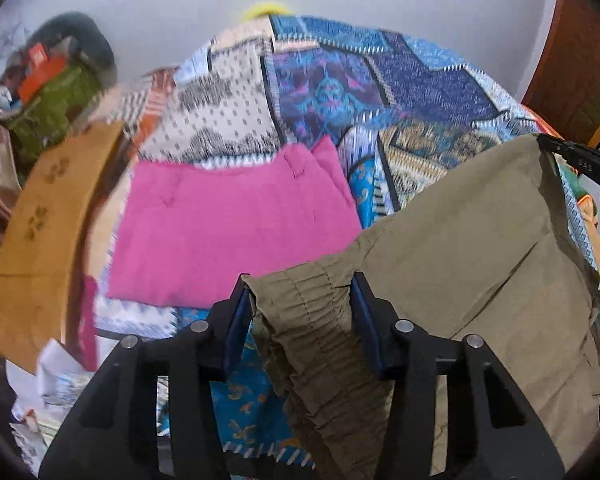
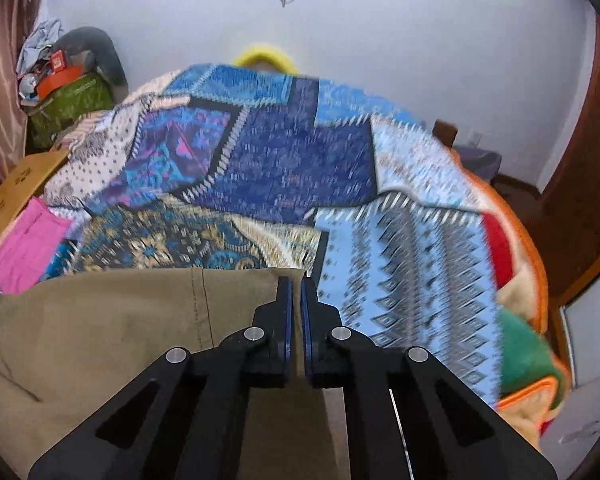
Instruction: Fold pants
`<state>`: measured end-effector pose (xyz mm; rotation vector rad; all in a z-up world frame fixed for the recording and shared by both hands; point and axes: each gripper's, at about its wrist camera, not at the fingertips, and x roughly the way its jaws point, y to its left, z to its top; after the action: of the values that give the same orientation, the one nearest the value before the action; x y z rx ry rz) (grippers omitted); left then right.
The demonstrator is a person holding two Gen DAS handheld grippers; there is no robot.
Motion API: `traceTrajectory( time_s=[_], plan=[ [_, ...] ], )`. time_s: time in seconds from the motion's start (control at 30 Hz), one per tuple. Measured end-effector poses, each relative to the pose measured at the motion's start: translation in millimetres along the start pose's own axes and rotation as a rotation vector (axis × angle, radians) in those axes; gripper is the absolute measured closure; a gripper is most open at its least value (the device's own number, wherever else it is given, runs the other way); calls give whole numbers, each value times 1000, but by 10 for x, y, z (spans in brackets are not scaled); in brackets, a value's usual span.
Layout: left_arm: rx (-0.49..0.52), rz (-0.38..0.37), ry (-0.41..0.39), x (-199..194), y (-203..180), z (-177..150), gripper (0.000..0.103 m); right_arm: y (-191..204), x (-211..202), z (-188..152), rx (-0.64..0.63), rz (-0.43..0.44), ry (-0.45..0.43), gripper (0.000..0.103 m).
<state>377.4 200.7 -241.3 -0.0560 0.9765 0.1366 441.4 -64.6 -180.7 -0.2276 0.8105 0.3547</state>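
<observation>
Khaki pants (image 1: 468, 248) hang stretched between both grippers above a patchwork bedspread (image 1: 380, 80). My left gripper (image 1: 300, 286) holds the gathered elastic waistband bunched between its jaws. My right gripper (image 2: 296, 280) is shut on the top corner of the khaki pants (image 2: 120, 320); it also shows in the left wrist view (image 1: 544, 142) at the far right, pinching the cloth's upper edge. Folded pink pants (image 1: 228, 224) lie flat on the bed beyond the left gripper and show at the left edge in the right wrist view (image 2: 28, 248).
A cardboard box (image 1: 48, 220) stands at the bed's left side. A green bag with clutter (image 2: 72, 100) sits in the far left corner. A wooden door (image 2: 588, 200) is on the right. An orange-edged blanket (image 2: 528, 300) lies on the bed's right.
</observation>
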Motion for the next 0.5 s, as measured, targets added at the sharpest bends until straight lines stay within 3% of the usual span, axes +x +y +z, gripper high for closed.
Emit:
traceTrajectory(
  time_s=[0.33, 0.5],
  plan=[
    [46, 74, -199, -853, -145, 417, 56, -105, -847, 386, 23, -34, -171, 101],
    [80, 70, -268, -1234, -227, 336, 56, -161, -1325, 439, 29, -23, -241, 101]
  ],
)
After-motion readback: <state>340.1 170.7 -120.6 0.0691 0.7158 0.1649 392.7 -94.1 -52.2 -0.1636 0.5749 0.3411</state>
